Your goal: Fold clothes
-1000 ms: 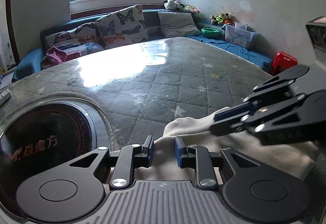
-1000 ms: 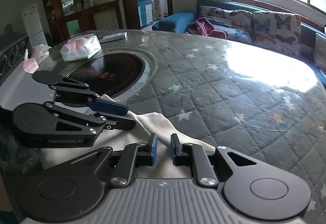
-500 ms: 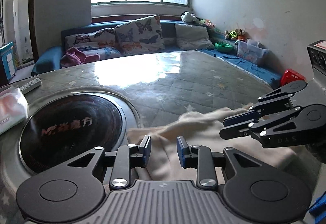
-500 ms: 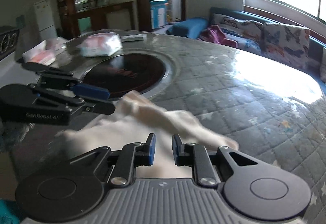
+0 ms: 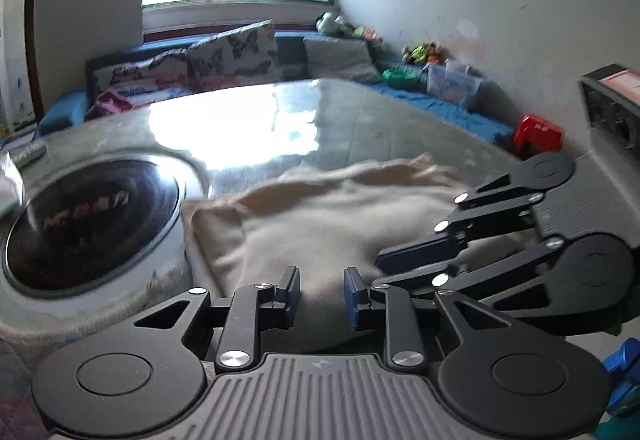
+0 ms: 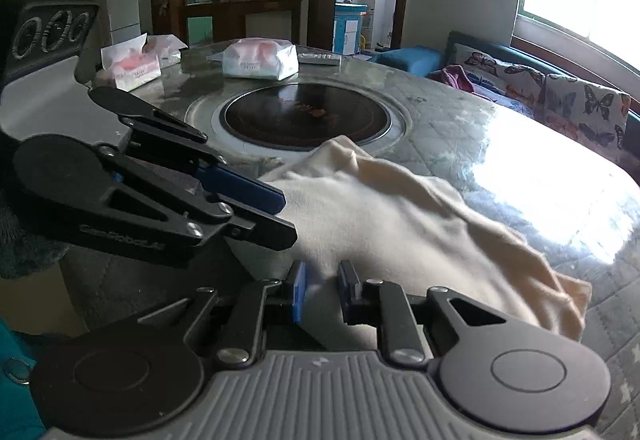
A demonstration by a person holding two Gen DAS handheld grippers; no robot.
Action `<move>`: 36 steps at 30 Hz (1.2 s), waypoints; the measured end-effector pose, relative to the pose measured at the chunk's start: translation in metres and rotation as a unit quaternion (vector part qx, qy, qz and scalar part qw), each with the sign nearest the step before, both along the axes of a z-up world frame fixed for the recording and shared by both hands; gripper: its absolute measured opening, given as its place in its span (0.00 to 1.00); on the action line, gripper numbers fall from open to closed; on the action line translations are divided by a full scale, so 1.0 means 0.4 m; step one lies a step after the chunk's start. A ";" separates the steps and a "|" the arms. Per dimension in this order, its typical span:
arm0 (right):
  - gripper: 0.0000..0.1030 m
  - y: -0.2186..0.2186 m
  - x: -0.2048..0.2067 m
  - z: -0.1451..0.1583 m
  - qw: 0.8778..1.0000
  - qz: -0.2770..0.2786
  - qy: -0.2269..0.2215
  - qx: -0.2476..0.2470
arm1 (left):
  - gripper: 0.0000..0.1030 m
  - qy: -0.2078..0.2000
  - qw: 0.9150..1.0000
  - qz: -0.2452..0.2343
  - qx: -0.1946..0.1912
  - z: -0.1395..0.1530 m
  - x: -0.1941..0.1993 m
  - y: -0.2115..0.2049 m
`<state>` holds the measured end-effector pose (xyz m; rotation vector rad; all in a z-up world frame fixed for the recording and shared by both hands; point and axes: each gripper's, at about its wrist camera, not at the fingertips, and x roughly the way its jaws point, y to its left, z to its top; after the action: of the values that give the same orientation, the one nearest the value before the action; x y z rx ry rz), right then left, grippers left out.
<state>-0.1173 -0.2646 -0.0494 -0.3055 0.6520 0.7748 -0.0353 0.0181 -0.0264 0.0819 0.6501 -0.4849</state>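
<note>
Left wrist view is showing us the cream garment (image 5: 320,224) lying on the quilted table (image 5: 380,128) just to the window side of the round black cooktop (image 5: 88,216), with one corner of the cloth touching the cooktop's metal rim. We are holding the left gripper (image 5: 322,294) at the near hem, its blue pads standing apart with cloth lying between them; we are not seeing them pinch anything. The right gripper (image 5: 390,260) is reaching in from the right of that picture, fingers lying one above the other close over the fabric, and we cannot tell whether they are gripping it.

In the right wrist view we are seeing the garment (image 6: 400,224) run away from the cooktop (image 6: 300,116) toward the bright patch of table (image 6: 560,176), so its long axis is lying across us, side to side. The right gripper (image 6: 322,290) is sitting with pads apart at the near edge, and the left gripper (image 6: 286,216) is coming in beside the cooktop end.

We are judging that both grippers are sitting on the same near long edge, the left one nearer the cooktop. The far edge is lying straight ahead of both, so a fold would be carrying the near hem forward, away from us.
</note>
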 end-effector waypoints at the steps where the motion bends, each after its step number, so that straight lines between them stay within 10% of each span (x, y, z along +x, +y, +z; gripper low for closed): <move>1: 0.16 -0.001 -0.002 -0.003 1.000 -0.002 0.000 0.002 | 0.26 0.000 1.000 0.000 -0.001 -0.003 -0.002 0.002; 36: 0.16 -0.241 -0.009 0.007 0.991 -0.133 0.030 0.012 | 0.27 0.001 1.000 0.000 0.006 -0.005 -0.007 -0.004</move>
<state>-0.1209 -0.3611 -0.0464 -0.1695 0.7225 0.5372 -0.0379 0.0164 -0.0286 0.0917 0.6558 -0.4805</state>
